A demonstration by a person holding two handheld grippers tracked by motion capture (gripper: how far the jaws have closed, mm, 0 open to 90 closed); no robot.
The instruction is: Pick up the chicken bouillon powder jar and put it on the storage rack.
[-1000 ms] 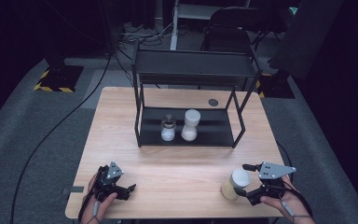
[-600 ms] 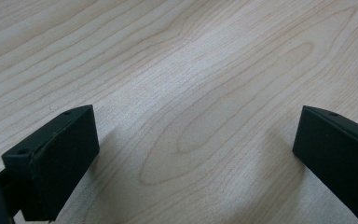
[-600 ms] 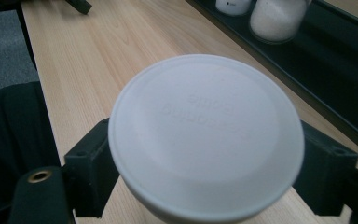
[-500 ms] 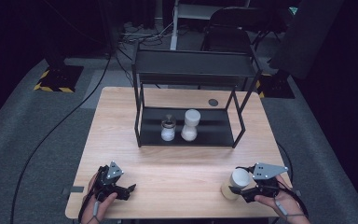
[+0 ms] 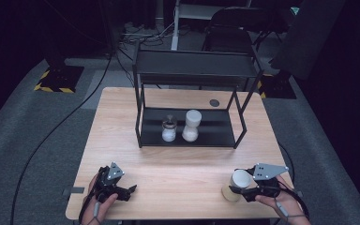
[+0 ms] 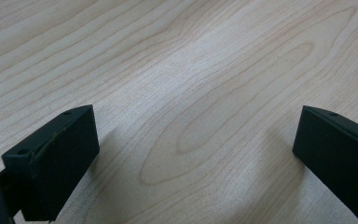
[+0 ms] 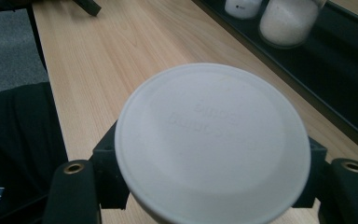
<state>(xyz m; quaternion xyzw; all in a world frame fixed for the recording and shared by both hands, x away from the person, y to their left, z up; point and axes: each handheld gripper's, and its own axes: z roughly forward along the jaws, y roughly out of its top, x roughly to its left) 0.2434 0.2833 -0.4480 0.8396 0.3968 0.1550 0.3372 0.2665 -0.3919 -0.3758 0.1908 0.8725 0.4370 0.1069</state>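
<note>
1. The right tool (image 5: 236, 190) had just closed its jaws and clenched the white-lidded jar (image 5: 236, 183) at the bench's (image 5: 183, 176) near right edge.
2. The left tool (image 5: 129, 191) rested released on the bench, jaws wide apart.

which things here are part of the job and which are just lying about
In the job:
- white-lidded jar, clamped in the right hand-held gripper
- black shelf rack, with two jars on it

Lying about:
- left hand-held gripper, open
- dark disc on the table
</note>
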